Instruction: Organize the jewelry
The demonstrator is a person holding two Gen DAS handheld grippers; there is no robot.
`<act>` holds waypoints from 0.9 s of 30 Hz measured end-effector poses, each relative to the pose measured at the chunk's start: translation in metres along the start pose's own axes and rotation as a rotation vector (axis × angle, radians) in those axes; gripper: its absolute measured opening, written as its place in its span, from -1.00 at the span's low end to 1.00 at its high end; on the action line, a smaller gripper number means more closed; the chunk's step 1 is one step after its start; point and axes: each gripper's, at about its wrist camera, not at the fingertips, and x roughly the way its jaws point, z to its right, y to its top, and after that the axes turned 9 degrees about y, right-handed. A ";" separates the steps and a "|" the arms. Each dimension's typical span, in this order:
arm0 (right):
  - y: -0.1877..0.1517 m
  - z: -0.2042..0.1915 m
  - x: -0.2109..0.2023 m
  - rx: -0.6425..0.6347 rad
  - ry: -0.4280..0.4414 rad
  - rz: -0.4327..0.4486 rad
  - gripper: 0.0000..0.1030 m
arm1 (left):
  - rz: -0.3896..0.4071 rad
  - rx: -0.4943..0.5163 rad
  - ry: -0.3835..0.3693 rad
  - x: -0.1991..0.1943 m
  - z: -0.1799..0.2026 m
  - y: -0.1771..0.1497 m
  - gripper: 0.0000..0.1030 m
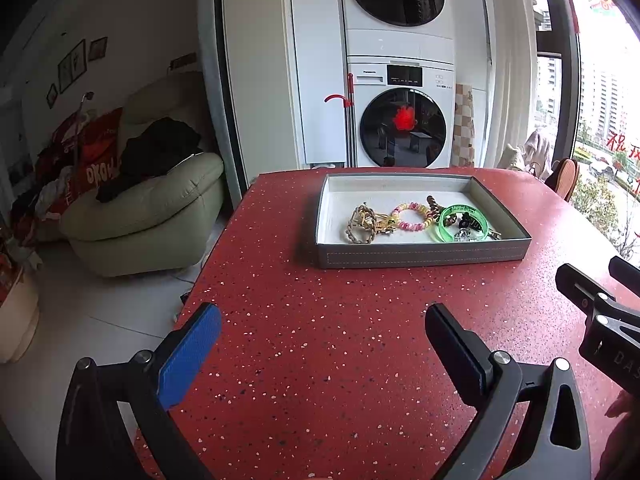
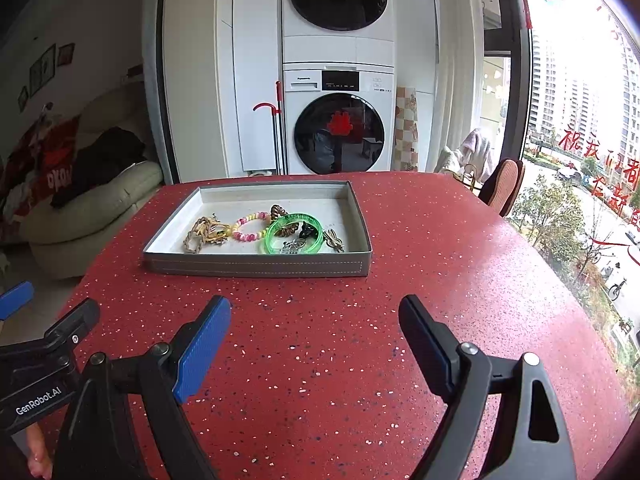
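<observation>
Two grippers sit nearest the cameras, one per hand, both above the near part of the red speckled table (image 1: 328, 360). Each has two fingers, one faced with a blue ribbed pad and one black. From the left wrist view, the left gripper (image 1: 322, 344) has its fingers spread wide with only bare tabletop between them, grasping nothing; the right gripper (image 2: 314, 336) in its own view is likewise released, its fingers far apart over empty red surface. Each gripper shows at the edge of the other's view, so the two are side by side, apart from each other. Farther on, toward the middle of the table, lies one shallow grey tray (image 2: 256, 268) with a white lining, well apart from both grippers. All the jewelry is inside it, gathered along its near wall: one tan braided cord bracelet (image 2: 200, 234) at the left, one pink and yellow beaded bracelet (image 2: 250, 226) to its right, one clear green bangle (image 2: 294, 232) right of that, one brown twisted piece (image 2: 278, 212) just behind the bangle, and one small gold ornament (image 2: 334, 240) at the far right. Several small dark and silvery pieces lie within the bangle's ring, too tangled to count. Beyond the table stand two stacked white laundry machines (image 2: 338, 80), with one pale sofa (image 1: 148, 208) at the left.
</observation>
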 end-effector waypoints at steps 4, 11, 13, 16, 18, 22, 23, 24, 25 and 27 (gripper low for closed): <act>0.001 0.000 0.000 0.001 0.001 0.000 0.72 | 0.000 0.000 0.000 -0.001 0.000 -0.001 1.00; 0.001 0.000 0.000 -0.001 0.002 -0.001 0.71 | 0.001 0.000 0.000 -0.001 0.000 -0.001 1.00; 0.001 -0.001 0.000 -0.001 0.002 0.000 0.72 | 0.001 -0.001 0.000 -0.001 0.000 -0.001 1.00; 0.001 -0.001 0.000 0.000 0.002 -0.001 0.72 | 0.001 -0.001 0.000 -0.001 0.000 -0.001 1.00; 0.001 -0.001 0.000 0.000 0.003 0.000 0.72 | 0.002 -0.001 0.000 -0.001 0.000 -0.001 1.00; 0.001 -0.001 0.000 -0.002 0.002 0.000 0.72 | 0.001 0.000 -0.001 -0.001 0.000 -0.001 1.00; 0.002 -0.001 0.000 -0.002 0.002 0.001 0.72 | 0.000 0.000 -0.001 -0.001 0.000 -0.001 1.00; 0.002 -0.001 0.000 -0.002 0.003 0.001 0.72 | 0.000 0.000 0.000 -0.001 0.000 -0.002 1.00; 0.003 -0.002 0.000 -0.002 0.003 0.000 0.72 | 0.000 0.000 -0.001 -0.002 0.000 -0.001 1.00; 0.003 -0.002 0.000 -0.002 0.004 0.000 0.72 | -0.001 -0.001 -0.002 -0.002 0.000 -0.001 1.00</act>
